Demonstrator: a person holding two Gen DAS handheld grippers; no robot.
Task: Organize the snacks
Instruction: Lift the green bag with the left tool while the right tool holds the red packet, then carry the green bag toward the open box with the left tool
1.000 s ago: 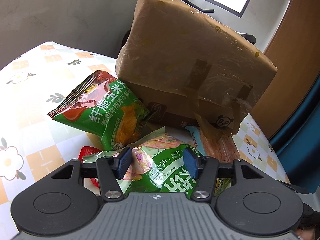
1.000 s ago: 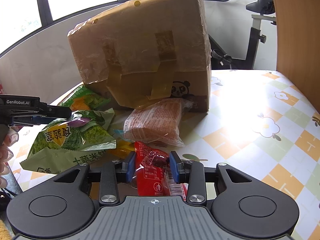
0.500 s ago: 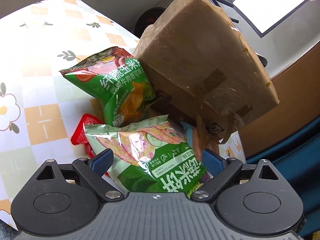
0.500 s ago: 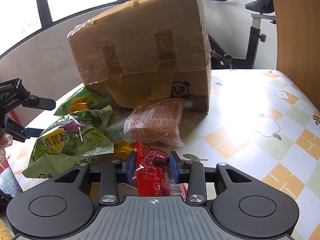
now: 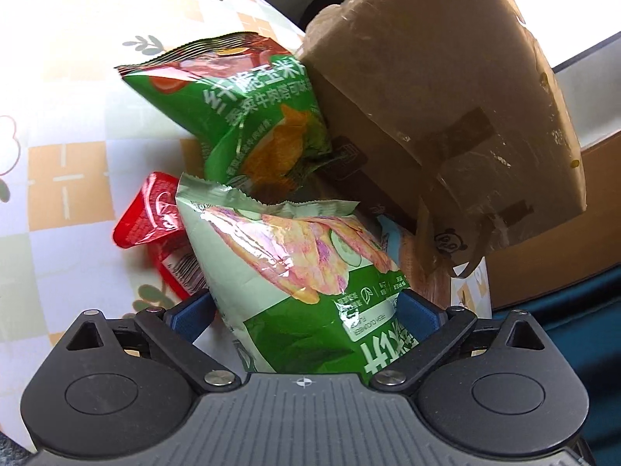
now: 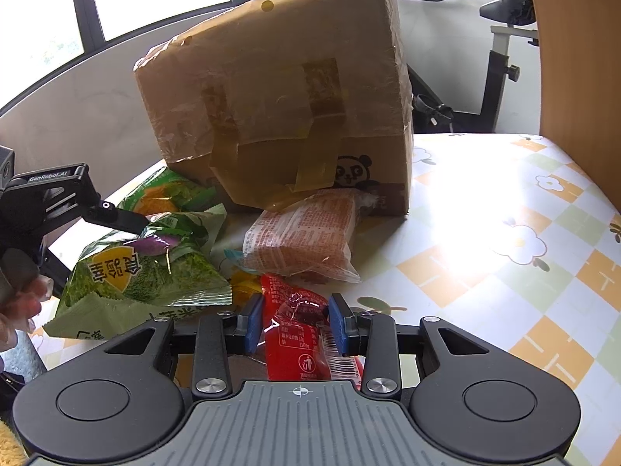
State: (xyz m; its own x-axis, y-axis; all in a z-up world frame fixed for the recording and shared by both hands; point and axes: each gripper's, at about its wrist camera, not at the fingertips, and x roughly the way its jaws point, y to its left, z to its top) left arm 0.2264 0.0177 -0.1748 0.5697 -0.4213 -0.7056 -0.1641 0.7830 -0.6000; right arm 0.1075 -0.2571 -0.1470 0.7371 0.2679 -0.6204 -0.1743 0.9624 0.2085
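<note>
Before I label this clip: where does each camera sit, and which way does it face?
Left wrist: rides the left gripper, looking down past its open fingers at the pale green chip bag before the cardboard box.
Right wrist: rides the right gripper, shut on the red packet, facing the box; a hand shows at left.
Shared: box, both green bags, red packet, floral tablecloth.

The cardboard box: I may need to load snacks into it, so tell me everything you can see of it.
The cardboard box is brown, wrapped in glossy clear film and patched with strips of yellowish tape, with a panda logo near its lower corner. It rests on the floral table, tipped so one face overhangs the snacks. A green chip bag and an orange wrapped pack sit against its base. No opening shows.
</note>
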